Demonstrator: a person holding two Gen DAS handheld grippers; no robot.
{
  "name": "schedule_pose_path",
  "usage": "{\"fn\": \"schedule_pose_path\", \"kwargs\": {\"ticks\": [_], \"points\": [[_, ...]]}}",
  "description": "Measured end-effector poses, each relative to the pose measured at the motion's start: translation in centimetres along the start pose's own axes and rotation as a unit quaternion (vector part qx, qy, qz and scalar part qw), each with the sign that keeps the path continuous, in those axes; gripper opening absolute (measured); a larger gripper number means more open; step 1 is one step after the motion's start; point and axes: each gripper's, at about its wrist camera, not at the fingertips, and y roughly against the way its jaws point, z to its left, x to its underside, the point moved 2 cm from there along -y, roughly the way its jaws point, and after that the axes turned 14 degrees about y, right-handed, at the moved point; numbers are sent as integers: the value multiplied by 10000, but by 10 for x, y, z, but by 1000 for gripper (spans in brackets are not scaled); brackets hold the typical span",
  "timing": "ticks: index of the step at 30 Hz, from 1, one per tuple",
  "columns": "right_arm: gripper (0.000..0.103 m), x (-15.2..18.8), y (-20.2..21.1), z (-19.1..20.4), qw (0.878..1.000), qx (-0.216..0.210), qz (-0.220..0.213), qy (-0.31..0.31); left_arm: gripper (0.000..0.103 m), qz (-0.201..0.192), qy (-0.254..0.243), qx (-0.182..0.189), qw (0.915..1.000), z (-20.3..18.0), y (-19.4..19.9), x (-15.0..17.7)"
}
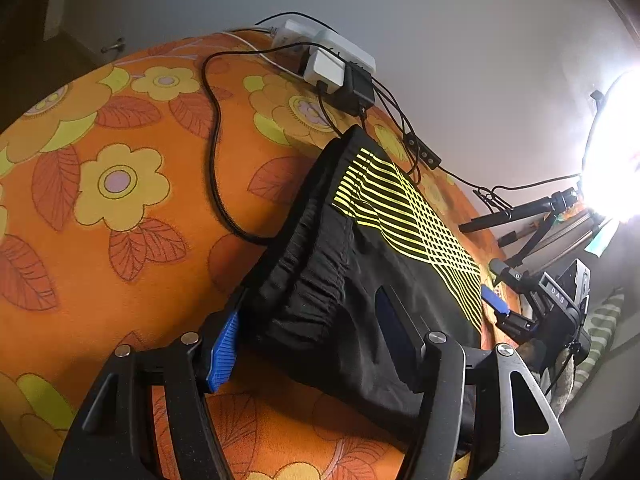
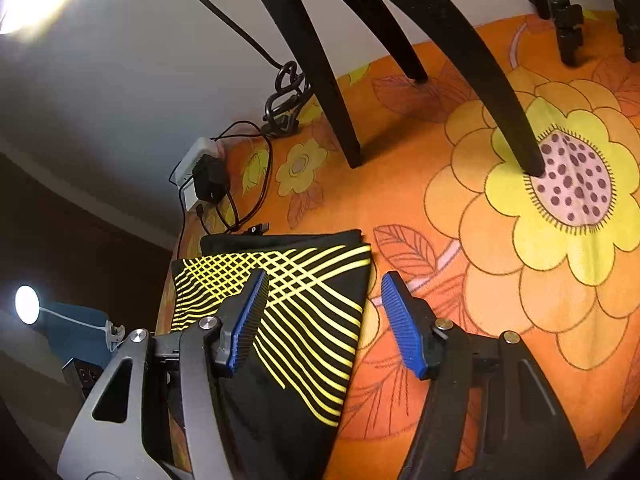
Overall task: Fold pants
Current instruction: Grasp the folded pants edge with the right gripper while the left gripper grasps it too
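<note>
— Where are the pants (image 1: 360,264)?
— Folded flat on the orange floral cloth (image 1: 120,208), waistband toward the left gripper (image 1: 316,344).
— Its jaws?
— Spread, straddling the waistband; contact seems likely, hard to confirm.
— The right gripper (image 2: 320,320)?
— Gaping, over the striped hem edge.

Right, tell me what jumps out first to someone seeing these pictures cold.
First the loud orange bedsheet with big yellow flowers, filling both views. On it lie the black pants with bright yellow stripes, already folded into a compact block; the left gripper stands open around the waistband end and the right gripper open over the striped end. Behind, a white power strip with tangled black cables sits against the wall.
</note>
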Motion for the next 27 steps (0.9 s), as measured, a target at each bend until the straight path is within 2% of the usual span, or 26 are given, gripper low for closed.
{"fn": "schedule_pose_path", "kwargs": {"ticks": [2,4,8,10,12,13,14,19,27], "points": [[61,0,1,0,10000,-4,-53,-21,61,-48,-28,-24,10000,0,0,1],[49,1,-5,0,9996,-244,42,-134,58,-85,-65,-61,9999,-1,-1,2],[49,3,-8,9,9999,-148,-1,70,41,-145,-118,-118,9998,1,-3,2],[48,4,-10,14,9998,-81,-20,167,36,-153,-125,-107,9997,2,-4,1],[33,5,-15,15,9997,-202,70,123,35,-175,-100,-81,9998,4,-4,0],[19,6,-18,14,9995,-271,147,71,33,-176,-85,-70,9998,4,-5,0],[16,8,-20,14,9995,-253,169,41,32,-179,-72,-52,9998,3,-5,1],[11,8,-16,21,9997,-152,65,175,29,-190,-68,63,9998,1,-3,0],[10,2,3,37,9990,-129,-140,406,27,-318,-216,156,9991,-6,9,-2]]}}
